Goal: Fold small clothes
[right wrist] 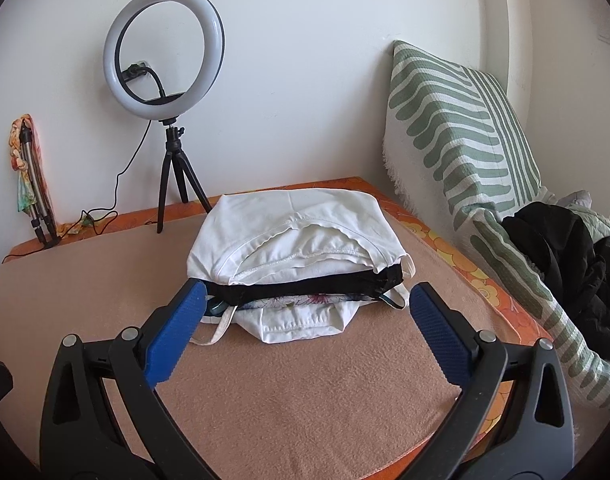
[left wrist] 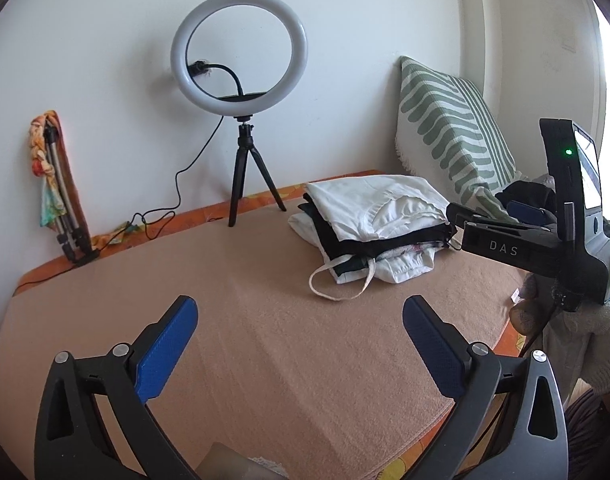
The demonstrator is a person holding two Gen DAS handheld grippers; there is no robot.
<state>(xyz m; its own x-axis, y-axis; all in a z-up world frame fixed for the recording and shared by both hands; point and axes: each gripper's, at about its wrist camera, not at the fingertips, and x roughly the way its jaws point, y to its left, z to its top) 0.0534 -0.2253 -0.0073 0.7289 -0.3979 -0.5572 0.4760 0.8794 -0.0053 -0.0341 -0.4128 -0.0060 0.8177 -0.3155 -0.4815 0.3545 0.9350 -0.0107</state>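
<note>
A stack of folded small clothes lies on the tan blanket, white garment on top, black one under it, white and floral ones below. It also shows in the left wrist view, at the right. My right gripper is open and empty, its blue pads on either side of the stack's near edge. Its black body appears at the right of the left wrist view, next to the stack. My left gripper is open and empty over bare blanket, left of the stack.
A ring light on a black tripod stands by the back wall with its cable trailing left. A folded tripod with a colourful cloth leans at far left. A green-striped pillow and a dark unfolded clothes heap lie at right.
</note>
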